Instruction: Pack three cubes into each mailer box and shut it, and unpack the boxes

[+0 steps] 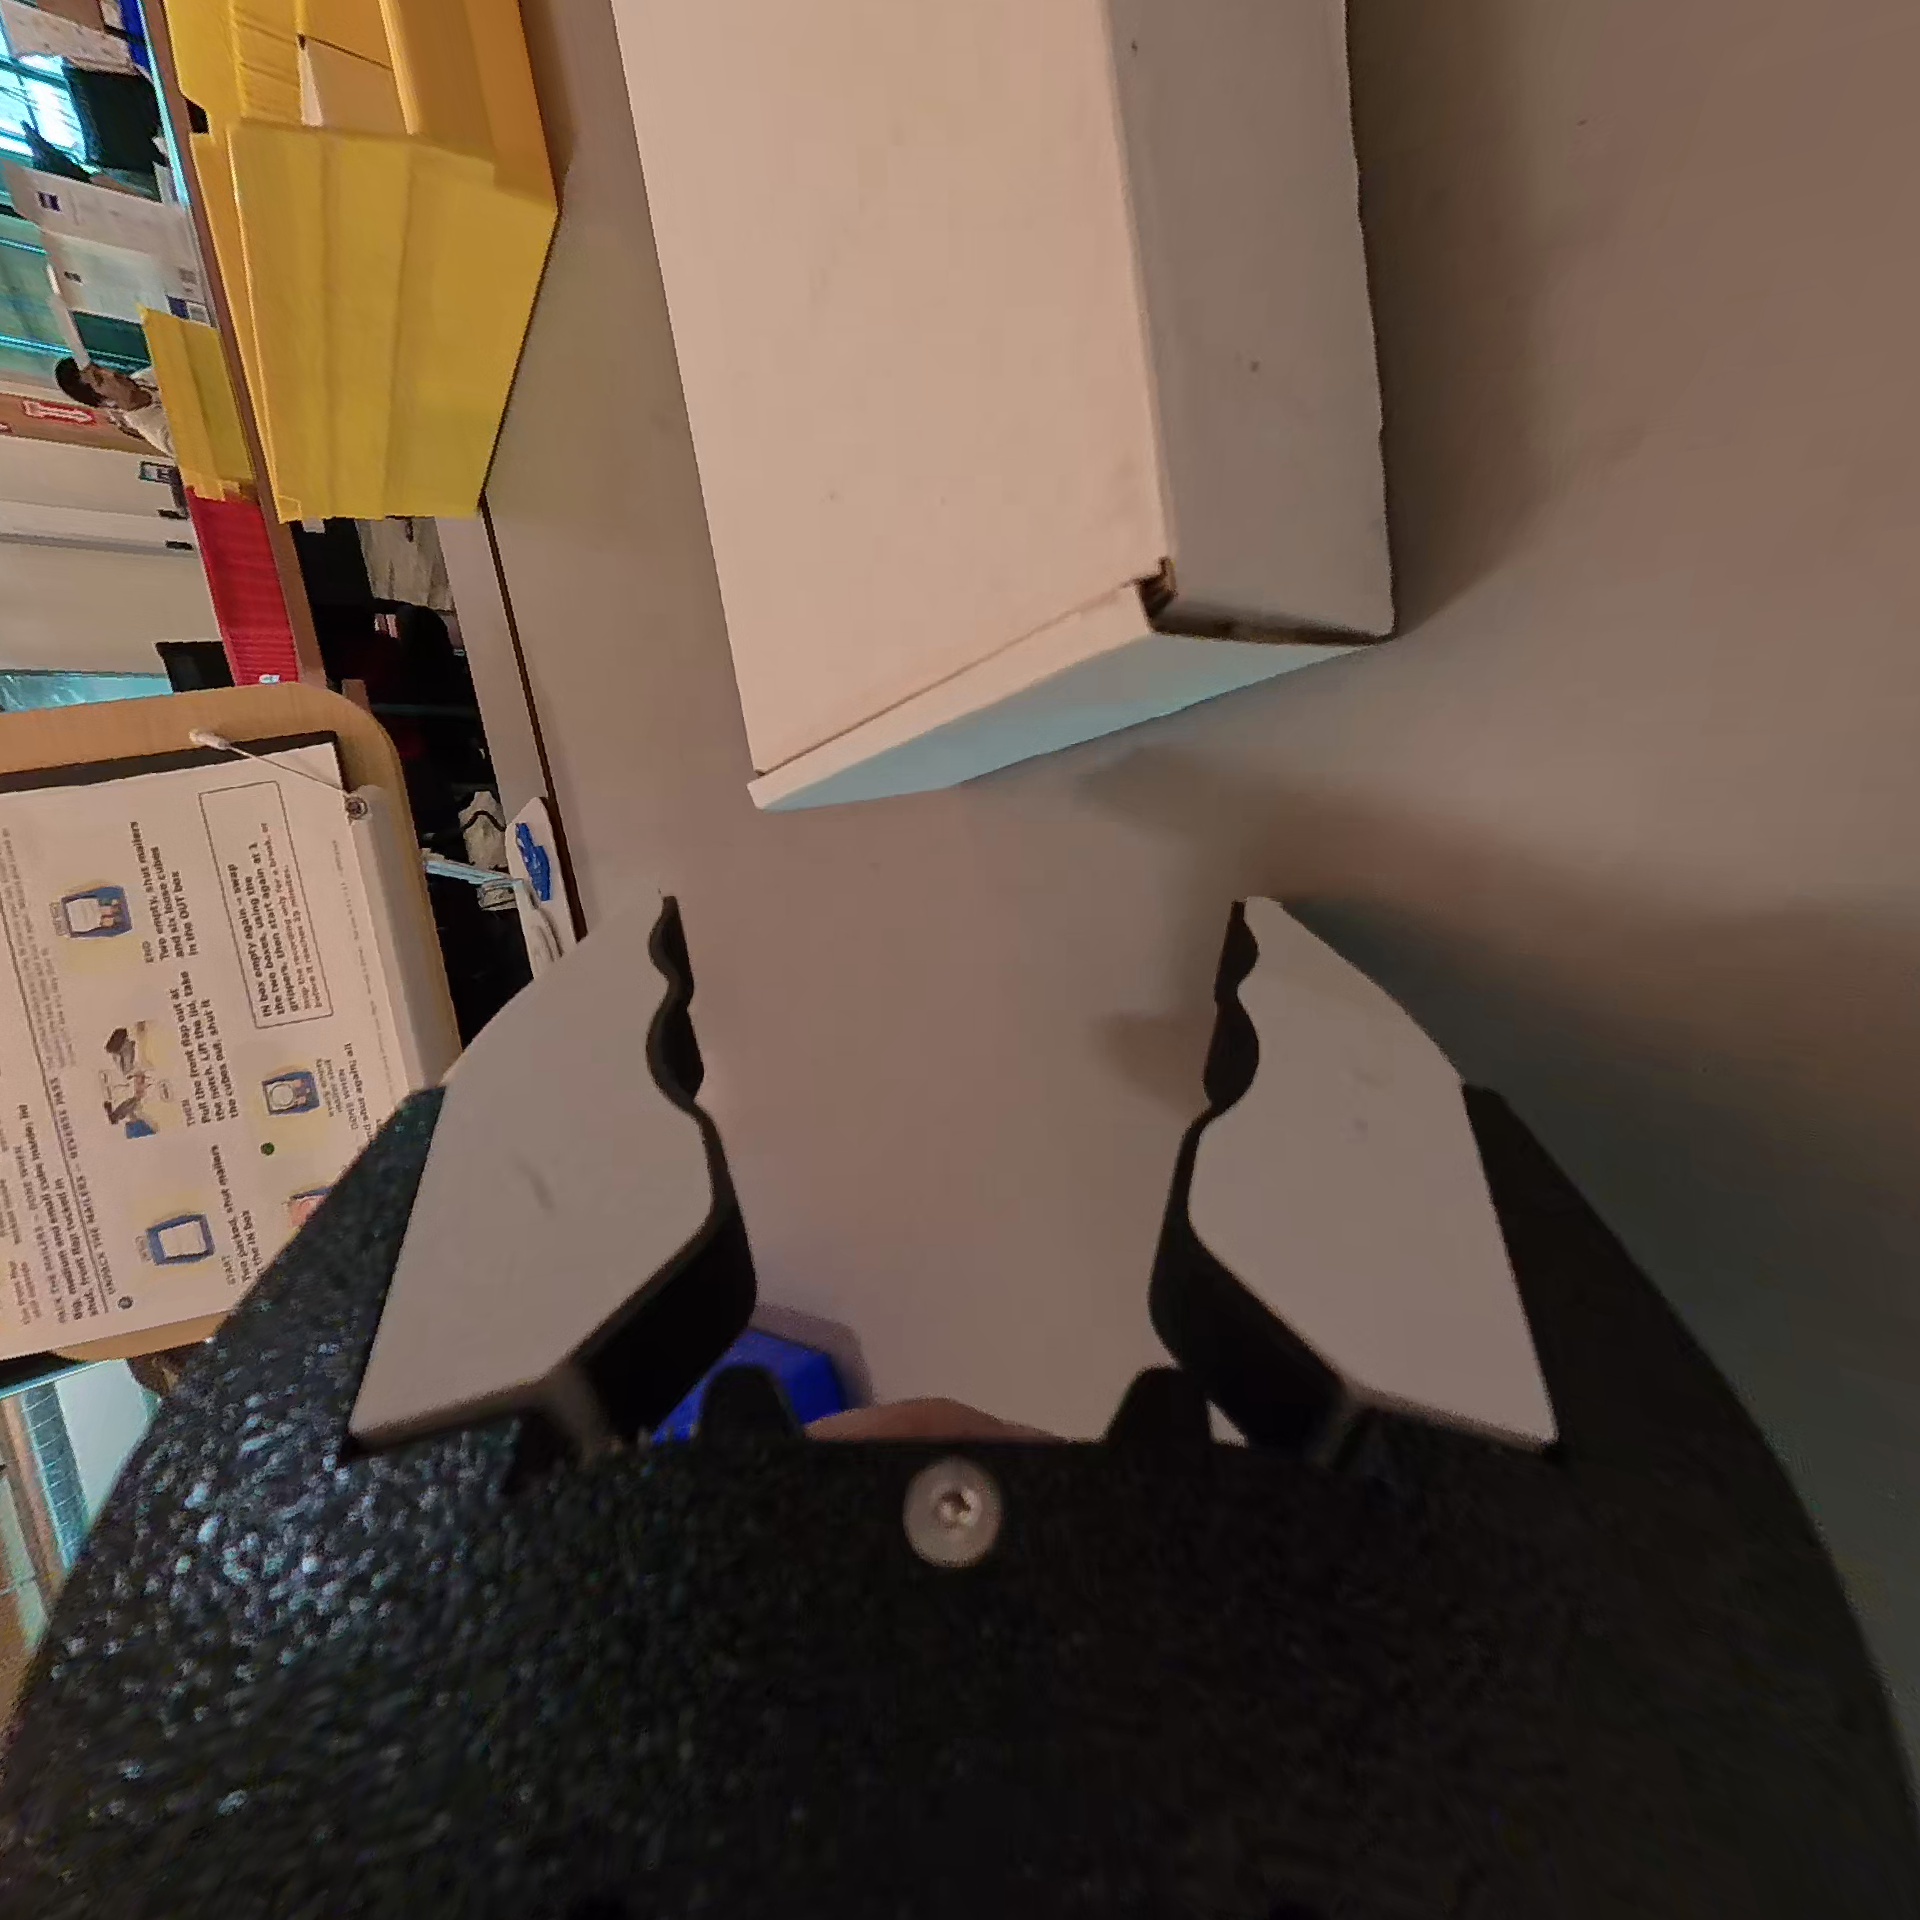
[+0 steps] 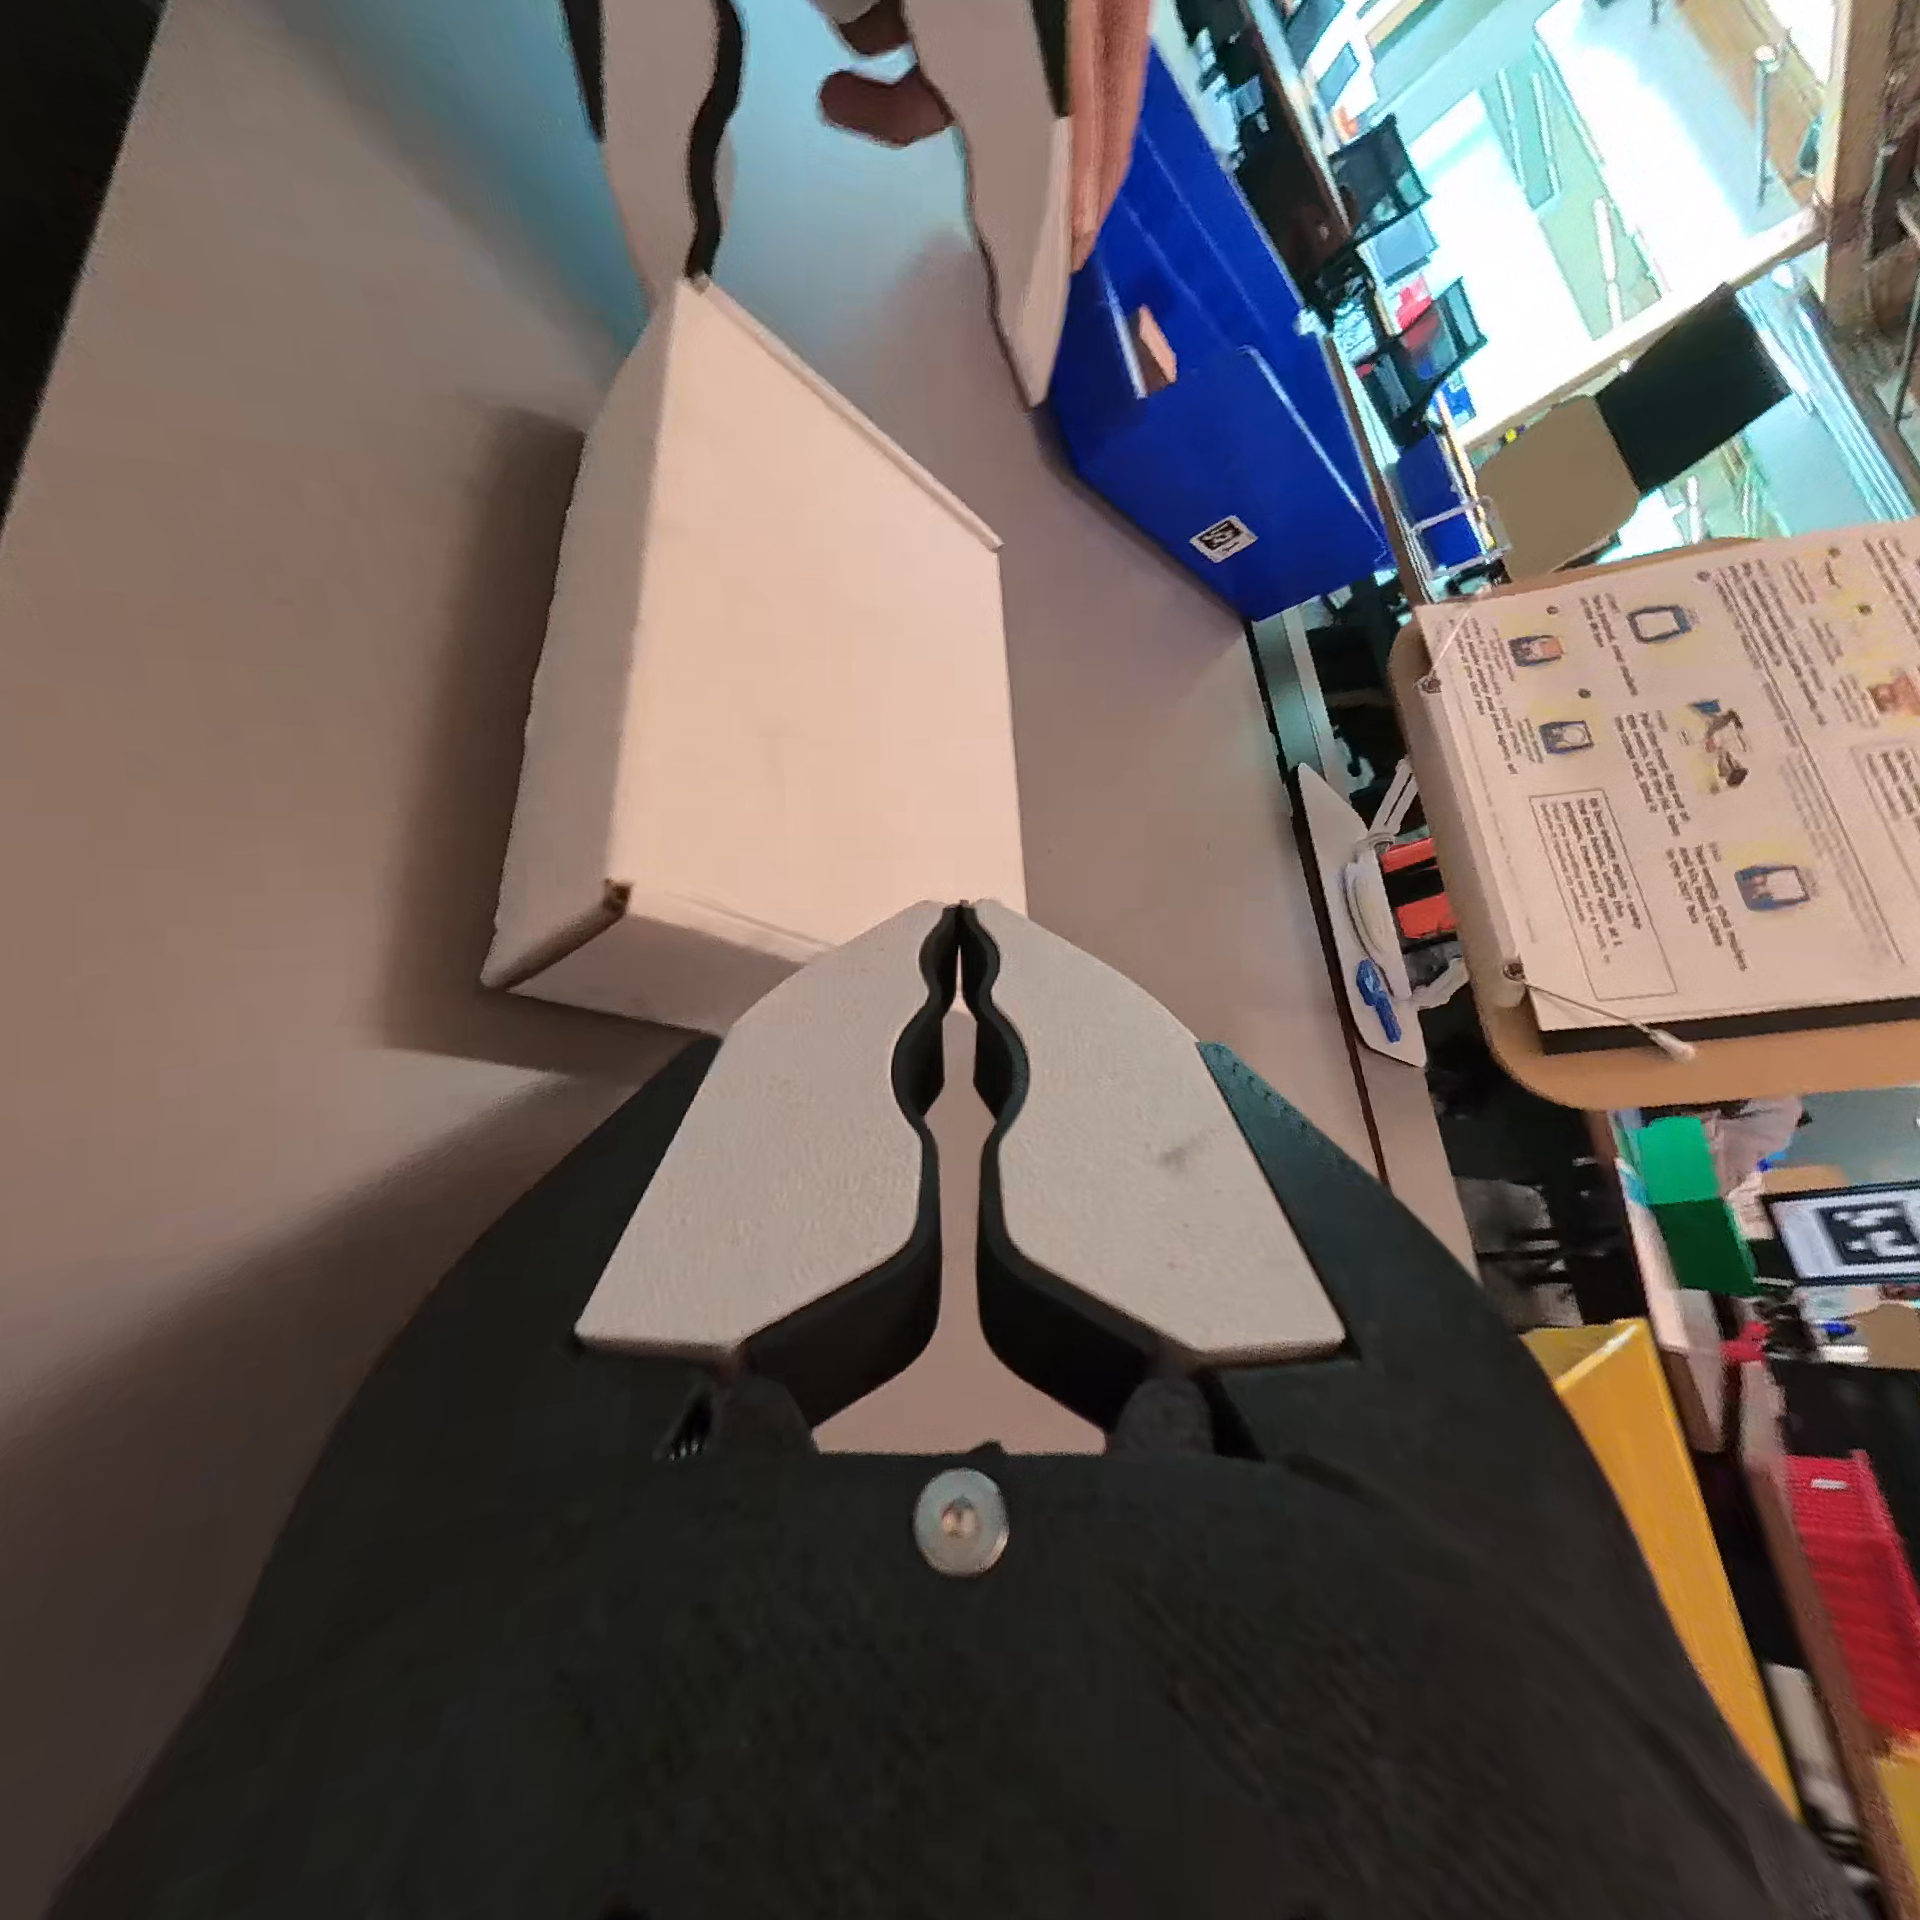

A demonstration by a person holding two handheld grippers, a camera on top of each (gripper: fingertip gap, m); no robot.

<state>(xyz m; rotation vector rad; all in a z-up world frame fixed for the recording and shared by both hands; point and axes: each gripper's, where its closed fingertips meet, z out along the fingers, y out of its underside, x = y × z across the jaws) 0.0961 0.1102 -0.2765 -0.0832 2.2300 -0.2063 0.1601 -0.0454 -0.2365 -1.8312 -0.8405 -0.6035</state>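
Note:
A shut white mailer box point(image 1: 966, 384) lies flat on the grey table point(image 1: 1610, 520), a short way ahead of my left gripper point(image 1: 956, 914), which is open and empty. In the right wrist view the same box point(image 2: 790, 707) lies just ahead of my right gripper point(image 2: 961, 914), which is shut with nothing between its fingers, the tips over the box's near edge. The left gripper's open fingers point(image 2: 1029, 260) show at the far end of the box. No cubes are in view.
A blue bin point(image 2: 1195, 416) stands on the table beyond the box; a bit of blue point(image 1: 769, 1371) shows behind my left fingers. A yellow bin point(image 1: 364, 312) sits at the table's edge. An instruction sheet on a board point(image 2: 1683, 790) stands off the table. Across from one pair of fingers to the other is roughly 20 cm.

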